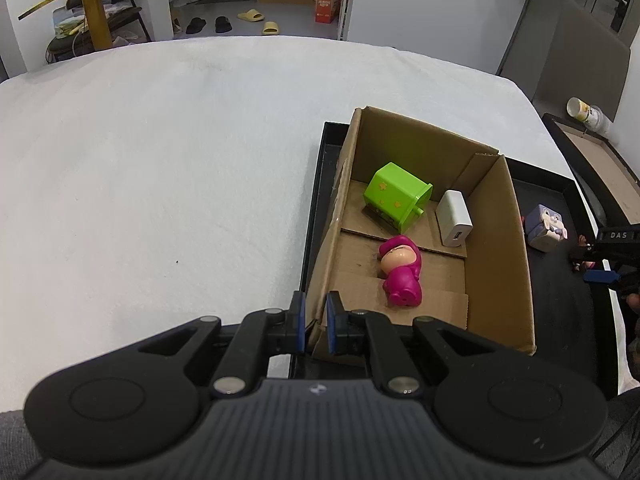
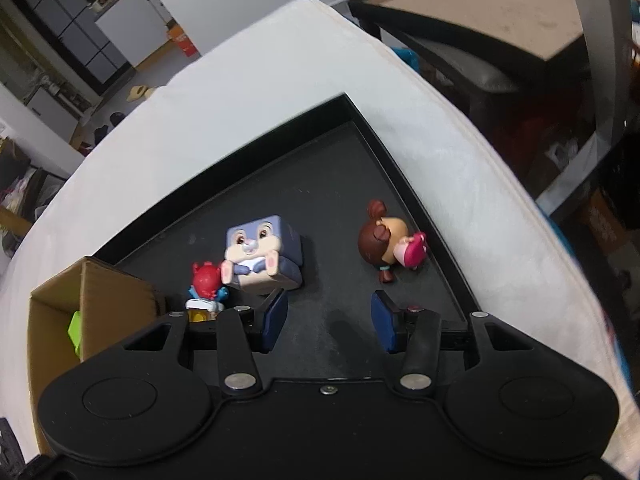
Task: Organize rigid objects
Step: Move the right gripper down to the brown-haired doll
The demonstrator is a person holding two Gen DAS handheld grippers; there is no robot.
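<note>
My left gripper (image 1: 314,326) is shut on the near left wall of the cardboard box (image 1: 516,240). The box stands in a black tray (image 1: 310,236) and holds a green toy bin (image 1: 396,196), a white charger (image 1: 454,218) and a magenta figure (image 1: 402,272). My right gripper (image 2: 328,326) is open and empty, just above the tray floor (image 2: 344,184). Ahead of it stand a grey rabbit cube (image 2: 262,258), a red-and-blue figure (image 2: 206,290) and a brown-haired doll (image 2: 390,246). The rabbit cube also shows in the left wrist view (image 1: 546,228).
The tray lies on a white-covered table (image 1: 160,168). The table's right edge (image 2: 500,184) drops off to dark furniture. The cardboard box (image 2: 96,304) stands left of my right gripper. My right gripper also shows at the right edge of the left wrist view (image 1: 612,256).
</note>
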